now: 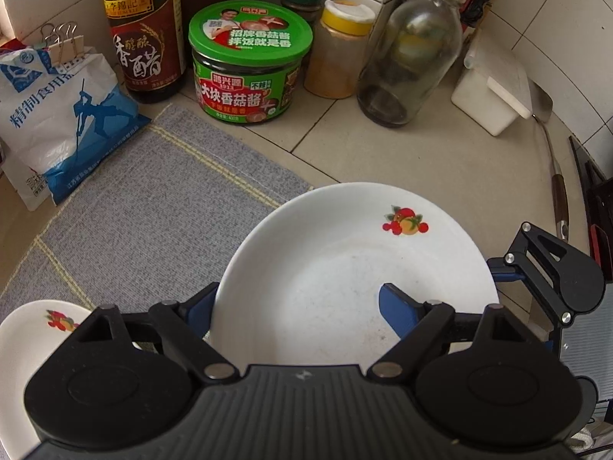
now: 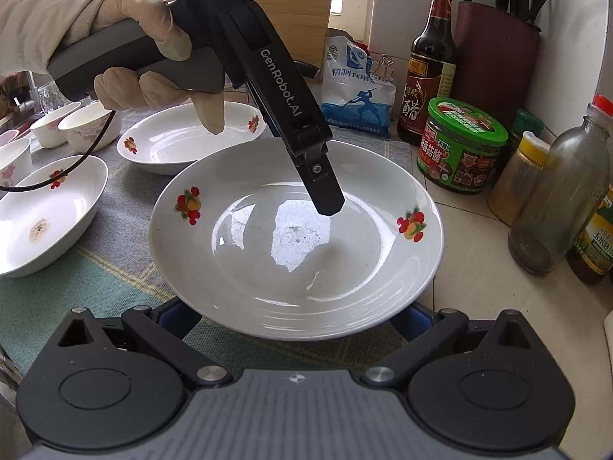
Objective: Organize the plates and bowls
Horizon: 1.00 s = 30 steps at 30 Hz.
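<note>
A white plate (image 1: 325, 260) (image 2: 306, 268) with fruit prints hangs a little above the grey mat (image 1: 153, 199). My left gripper (image 1: 295, 295) straddles its far rim, one blue finger (image 1: 398, 306) inside and the other outside, and grips the plate wall. In the right wrist view one left finger (image 2: 322, 184) reaches down into the plate, held by a gloved hand (image 2: 145, 19). My right gripper (image 2: 295, 322) stands wide open, its tips hidden under the near rim. Two more fruit plates (image 2: 191, 142) (image 2: 49, 207) and small bowls (image 2: 88, 122) lie to the left.
Along the tiled wall stand a vinegar bottle (image 1: 145, 30), a green sauce jar (image 1: 249, 65), a yellow-lidded spice jar (image 1: 341, 53), a glass bottle (image 1: 410, 57) and a white box (image 1: 494, 92). A salt bag (image 1: 65, 115) sits on the left. A knife block (image 2: 498, 57) stands behind.
</note>
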### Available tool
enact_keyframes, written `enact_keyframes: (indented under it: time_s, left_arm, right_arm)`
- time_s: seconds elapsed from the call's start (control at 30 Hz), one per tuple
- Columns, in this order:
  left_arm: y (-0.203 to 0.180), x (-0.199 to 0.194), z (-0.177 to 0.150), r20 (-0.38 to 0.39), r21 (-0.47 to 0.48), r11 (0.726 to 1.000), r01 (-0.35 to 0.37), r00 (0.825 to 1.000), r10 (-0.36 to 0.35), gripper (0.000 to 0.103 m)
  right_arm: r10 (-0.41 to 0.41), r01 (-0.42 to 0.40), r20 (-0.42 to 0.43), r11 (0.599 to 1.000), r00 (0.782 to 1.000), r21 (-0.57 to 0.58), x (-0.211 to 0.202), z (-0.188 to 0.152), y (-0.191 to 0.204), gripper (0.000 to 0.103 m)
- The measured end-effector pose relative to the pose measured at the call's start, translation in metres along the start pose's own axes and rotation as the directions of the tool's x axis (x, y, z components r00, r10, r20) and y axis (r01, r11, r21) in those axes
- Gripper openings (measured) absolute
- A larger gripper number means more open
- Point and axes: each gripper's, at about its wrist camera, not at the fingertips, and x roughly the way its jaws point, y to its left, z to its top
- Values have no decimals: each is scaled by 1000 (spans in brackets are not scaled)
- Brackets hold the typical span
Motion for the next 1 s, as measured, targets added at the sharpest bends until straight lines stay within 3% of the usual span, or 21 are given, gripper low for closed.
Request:
enact_keyframes:
  time_s: [0.4,1.0]
  left_arm:
    - [13,21,30,11,4,1000,-16,1000,16,87]
    - [12,36,34,34,21,999,-27,999,26,88]
  right_arm:
    - [1,-1,-6,1000,1000,15,22,11,-27,103]
    - [-23,24,-29,998,999,55,32,10,-33,103]
